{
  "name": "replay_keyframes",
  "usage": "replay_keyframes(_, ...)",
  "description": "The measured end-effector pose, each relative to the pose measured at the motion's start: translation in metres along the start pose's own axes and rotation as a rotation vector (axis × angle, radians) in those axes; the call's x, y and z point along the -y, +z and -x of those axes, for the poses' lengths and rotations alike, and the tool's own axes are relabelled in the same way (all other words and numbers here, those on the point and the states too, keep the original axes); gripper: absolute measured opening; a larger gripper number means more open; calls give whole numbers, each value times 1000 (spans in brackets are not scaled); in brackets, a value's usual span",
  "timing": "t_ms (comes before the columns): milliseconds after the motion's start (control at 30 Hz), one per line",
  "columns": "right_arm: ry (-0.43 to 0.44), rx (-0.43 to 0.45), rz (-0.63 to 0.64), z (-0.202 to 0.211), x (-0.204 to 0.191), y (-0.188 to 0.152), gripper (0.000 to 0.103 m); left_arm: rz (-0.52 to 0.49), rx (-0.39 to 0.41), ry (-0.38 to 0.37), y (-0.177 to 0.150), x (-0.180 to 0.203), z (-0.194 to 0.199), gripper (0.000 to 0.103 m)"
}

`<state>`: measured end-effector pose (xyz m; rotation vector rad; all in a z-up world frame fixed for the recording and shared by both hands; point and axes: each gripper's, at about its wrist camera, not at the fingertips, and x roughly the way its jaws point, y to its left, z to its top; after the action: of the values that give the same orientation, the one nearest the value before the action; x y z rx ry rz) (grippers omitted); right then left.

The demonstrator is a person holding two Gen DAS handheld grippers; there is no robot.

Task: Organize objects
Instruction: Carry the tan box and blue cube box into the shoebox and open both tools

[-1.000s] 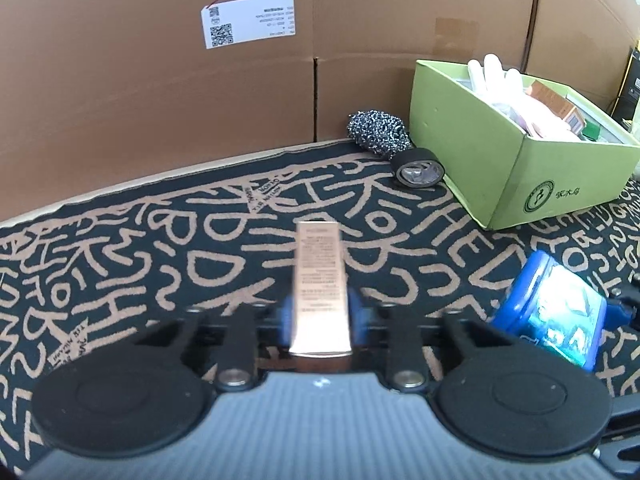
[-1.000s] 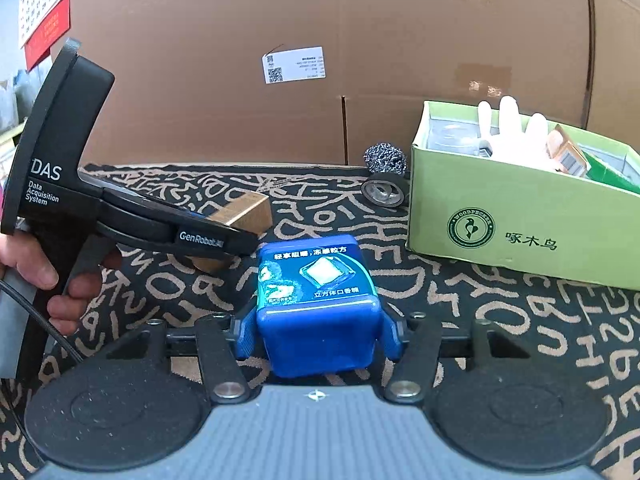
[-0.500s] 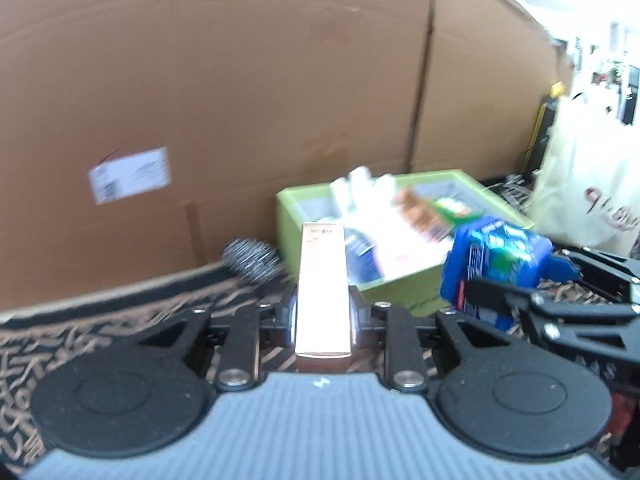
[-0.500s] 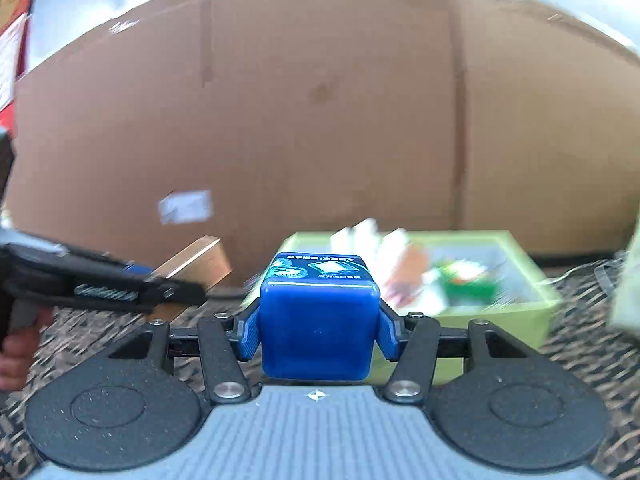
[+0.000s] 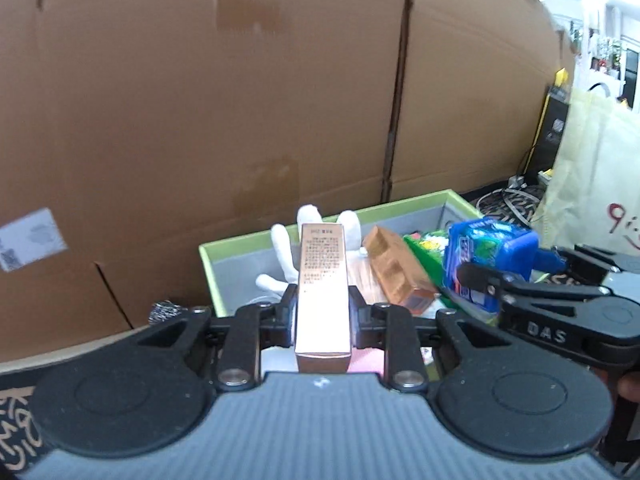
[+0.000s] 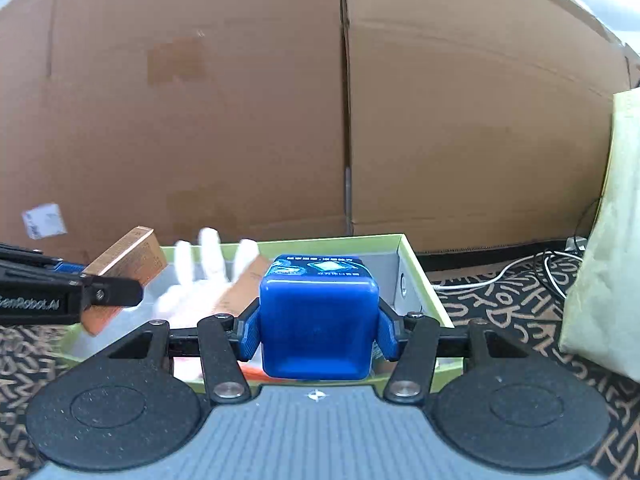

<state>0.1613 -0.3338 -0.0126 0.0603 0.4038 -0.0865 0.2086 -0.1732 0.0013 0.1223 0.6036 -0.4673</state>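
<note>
Boxes fill both our tongs: the left tongs (image 5: 322, 316) grip a slim copper box (image 5: 322, 280), its long axis pointing forward along the fingers, and the right tongs (image 6: 318, 330) grip a blue tub (image 6: 319, 316). The green bin (image 6: 416, 276) lies directly ahead and below both, with a white glove (image 5: 286, 256) already inside. We judge that each load hangs over the bin, the tub nearer its right wall.
</note>
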Motion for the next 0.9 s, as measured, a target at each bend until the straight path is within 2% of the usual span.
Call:
replay_keyframes(133,-47,27,-9,-30,6,-9,59,12,-15,9,-2,-1,-26,24)
replay_keyframes(233,-39,38,-7,-33,8,-10,59,8,-18,17,-3,2,-37,24)
replay_keyframes(367,-24,21,62,-25,4,-16,62,21,-4,3,-7,2,-41,27)
replay_keyframes(400,-23,12,71,-20,2,-17,65,30,10,-12,-9,1,-38,38)
replay_keyframes(467,-52,26,77,-9,0,-21,80,42,45,-64,-14,-1,-26,57)
replay_keyframes(533,-69,53,80,5,-2,-24,89,31,99,-21,-21,1,-5,98)
replay_keyframes(567,-68,62,76,13,-3,-26,91,17,139,19,-26,3,6,103)
replay_keyframes(633,-59,71,58,28,-7,-29,91,-19,186,51,-35,5,25,103)
replay_keyframes(700,-43,76,32,43,-13,-35,92,-23,185,46,-43,3,40,103)
replay_keyframes(900,89,39,16,71,-44,-57,95,61,159,67,-79,-18,79,103)
